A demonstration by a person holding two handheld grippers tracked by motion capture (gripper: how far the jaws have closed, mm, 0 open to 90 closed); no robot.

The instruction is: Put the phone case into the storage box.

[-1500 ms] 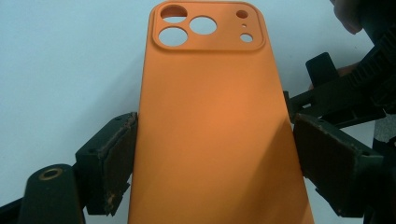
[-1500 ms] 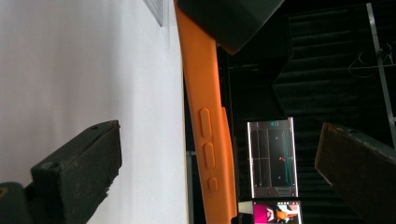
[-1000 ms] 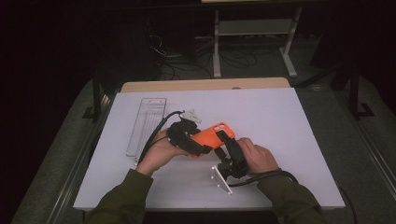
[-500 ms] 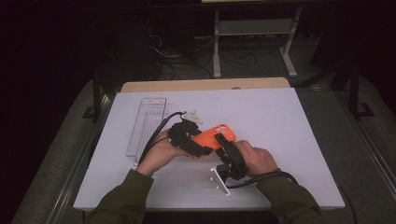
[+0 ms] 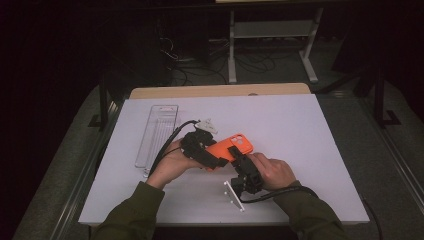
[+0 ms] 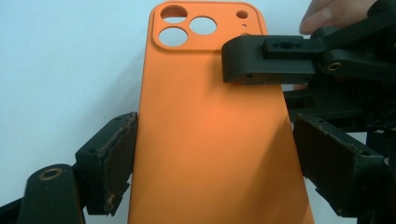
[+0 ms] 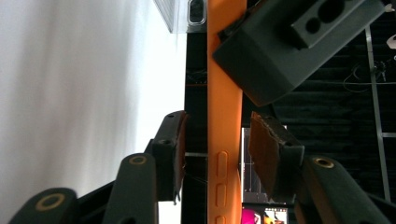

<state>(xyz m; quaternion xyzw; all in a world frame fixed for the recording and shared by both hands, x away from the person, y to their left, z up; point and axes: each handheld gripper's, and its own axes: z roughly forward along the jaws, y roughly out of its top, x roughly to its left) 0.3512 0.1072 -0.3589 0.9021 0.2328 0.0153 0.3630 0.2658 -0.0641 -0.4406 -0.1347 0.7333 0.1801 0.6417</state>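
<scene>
At the centre of the high view, the left gripper (image 5: 216, 159) pinches the long sides of an orange phone case (image 6: 210, 126). The right gripper (image 7: 215, 140) straddles the case's edge, jaws spread and not touching. A clear plastic package (image 5: 157, 134) lies left on the white table (image 5: 300, 130).

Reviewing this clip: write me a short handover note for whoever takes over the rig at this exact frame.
Left tongs: clamped across the width of the orange phone case, pads on both long edges, holding it above the white table.
Right tongs: straddling the case's edge by the side buttons, with gaps on both sides; not gripping yet.
Clear plastic package: flat on the table at the left, apart from both hands.
Done: case lifted and steadied by the left tongs.
Left: probably close the right tongs on the case, then hand it over or reposition it. The intended end placement cannot be read from this frame.
</scene>
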